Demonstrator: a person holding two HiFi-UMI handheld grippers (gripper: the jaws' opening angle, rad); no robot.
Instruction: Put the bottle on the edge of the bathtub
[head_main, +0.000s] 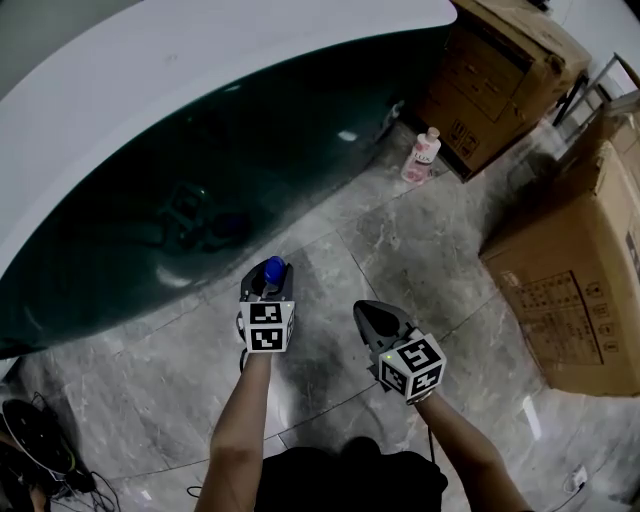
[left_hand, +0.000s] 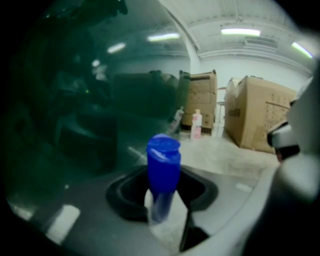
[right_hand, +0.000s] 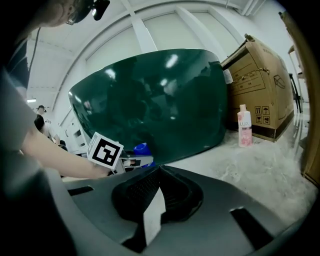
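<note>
Left gripper (left_hand: 162, 202) pinching bottle (left_hand: 163, 162) on its clear body, blue cap poking up past jaws. Right gripper (right_hand: 157, 195) pressed shut, nothing btwn jaws, idle beside left. Bottle just in front of dark bathtub wall (head_main: 150, 200), seemingly below white rim (head_main: 200, 70). Best to lift upright, clear rim w/ margin, set base fully on flat part. Base & lower body hidden; grip depth hard to judge.

The bathtub (head_main: 200, 200) is glossy (mirror-like). The floor (head_main: 420, 250) looks polished stone, the boxes (head_main: 580, 290) matt cardboard, the bottle (left_hand: 163, 167) smooth plastic.
</note>
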